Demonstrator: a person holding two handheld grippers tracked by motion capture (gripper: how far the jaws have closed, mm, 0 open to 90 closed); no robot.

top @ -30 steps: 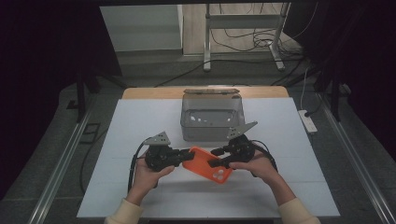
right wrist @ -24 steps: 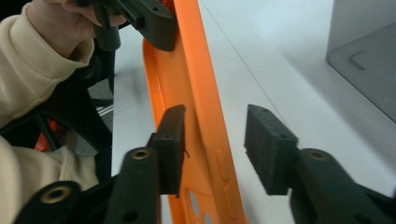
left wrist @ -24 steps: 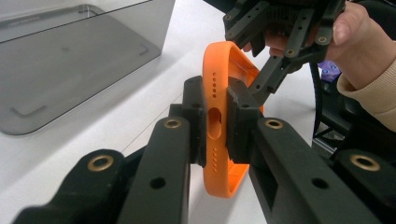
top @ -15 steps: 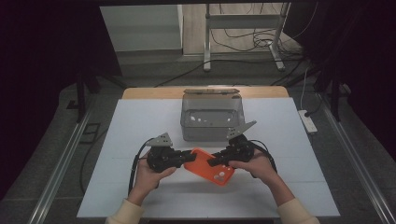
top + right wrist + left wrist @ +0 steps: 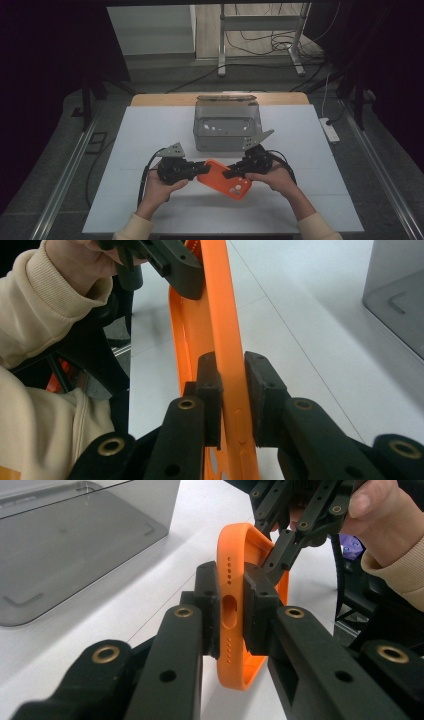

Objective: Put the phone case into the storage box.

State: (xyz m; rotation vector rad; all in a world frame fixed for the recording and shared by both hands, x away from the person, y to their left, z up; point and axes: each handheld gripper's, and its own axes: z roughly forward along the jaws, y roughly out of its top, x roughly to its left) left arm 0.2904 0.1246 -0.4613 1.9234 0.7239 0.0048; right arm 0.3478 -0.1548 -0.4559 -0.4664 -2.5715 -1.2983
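Note:
An orange phone case (image 5: 225, 180) hangs just above the white table (image 5: 150, 130), held between both grippers. My left gripper (image 5: 197, 169) is shut on the case's left end; in the left gripper view its pads (image 5: 207, 600) clamp the bottom edge of the orange phone case (image 5: 235, 570) by the port slot. My right gripper (image 5: 231, 172) is shut on the case's upper long edge; in the right gripper view its pads (image 5: 262, 385) pinch the side wall of the orange phone case (image 5: 222, 325) near the buttons. The left gripper's jaws (image 5: 175, 265) show farther off there.
A grey metal box (image 5: 227, 125) with an open top stands just behind the grippers, its wall also in the left gripper view as the grey box (image 5: 70, 545). Bare table lies to the left, right and front. A power strip (image 5: 330, 130) lies off the table's right edge.
The case and both grippers have shifted only slightly; the grip of each on the case is unchanged.

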